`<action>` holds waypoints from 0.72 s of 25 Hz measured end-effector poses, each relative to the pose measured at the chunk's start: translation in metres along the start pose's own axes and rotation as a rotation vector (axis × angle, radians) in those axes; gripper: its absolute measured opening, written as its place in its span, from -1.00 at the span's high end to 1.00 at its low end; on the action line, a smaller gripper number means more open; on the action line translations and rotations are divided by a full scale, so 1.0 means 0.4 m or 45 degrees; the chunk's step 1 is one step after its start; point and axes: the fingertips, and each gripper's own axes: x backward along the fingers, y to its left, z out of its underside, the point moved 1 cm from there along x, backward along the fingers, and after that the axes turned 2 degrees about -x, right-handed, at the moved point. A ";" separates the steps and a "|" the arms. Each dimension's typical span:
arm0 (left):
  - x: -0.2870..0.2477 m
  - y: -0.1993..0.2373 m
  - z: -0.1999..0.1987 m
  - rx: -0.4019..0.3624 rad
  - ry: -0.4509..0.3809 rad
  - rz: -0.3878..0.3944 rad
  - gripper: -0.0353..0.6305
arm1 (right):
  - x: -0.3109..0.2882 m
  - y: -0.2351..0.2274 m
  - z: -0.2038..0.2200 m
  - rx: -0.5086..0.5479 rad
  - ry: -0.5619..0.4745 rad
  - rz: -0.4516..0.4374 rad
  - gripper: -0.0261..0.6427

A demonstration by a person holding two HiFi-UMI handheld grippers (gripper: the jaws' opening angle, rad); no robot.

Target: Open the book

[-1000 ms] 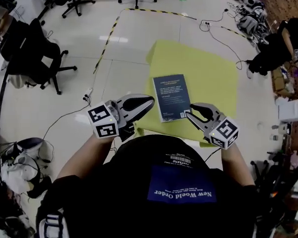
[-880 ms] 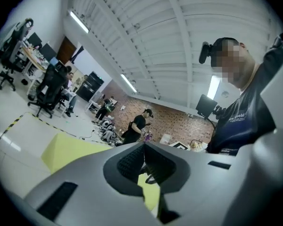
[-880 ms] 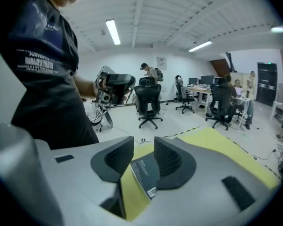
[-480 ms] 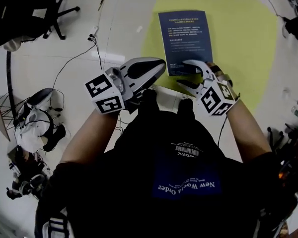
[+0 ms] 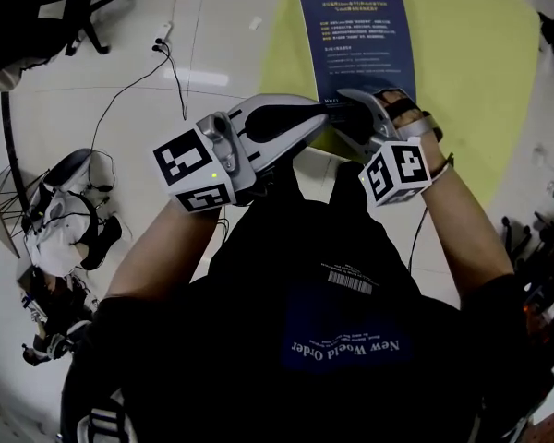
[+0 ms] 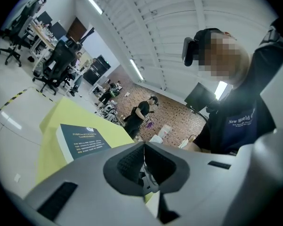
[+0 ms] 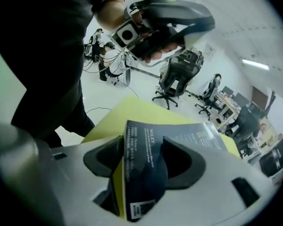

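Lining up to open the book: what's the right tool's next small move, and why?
Probably close the right tool on the book's near edge: its jaws stand apart with that edge showing between them, and the book lies shut on the yellow mat. The left tool is shut and empty.

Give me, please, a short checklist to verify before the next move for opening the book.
1. The book lies closed and flat on the yellow mat: ok.
2. Nothing rests on its cover: ok.
3. The right gripper has its fingers apart, lined up on the book's near corner: ok.
4. Only the cover, not the whole book, would be caught: cannot tell.
5. The left gripper is shut, empty and off the book: ok.
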 end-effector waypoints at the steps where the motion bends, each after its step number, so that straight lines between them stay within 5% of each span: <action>1: 0.009 0.002 -0.002 0.001 -0.003 -0.008 0.88 | 0.001 0.001 -0.001 0.001 0.000 -0.011 0.17; 10: 0.045 0.006 -0.001 0.019 -0.025 -0.035 0.88 | 0.038 0.011 -0.023 -0.111 -0.069 -0.047 0.69; 18: 0.074 -0.001 -0.023 0.029 -0.059 -0.051 0.88 | 0.129 -0.056 -0.049 -0.609 -0.305 0.040 0.78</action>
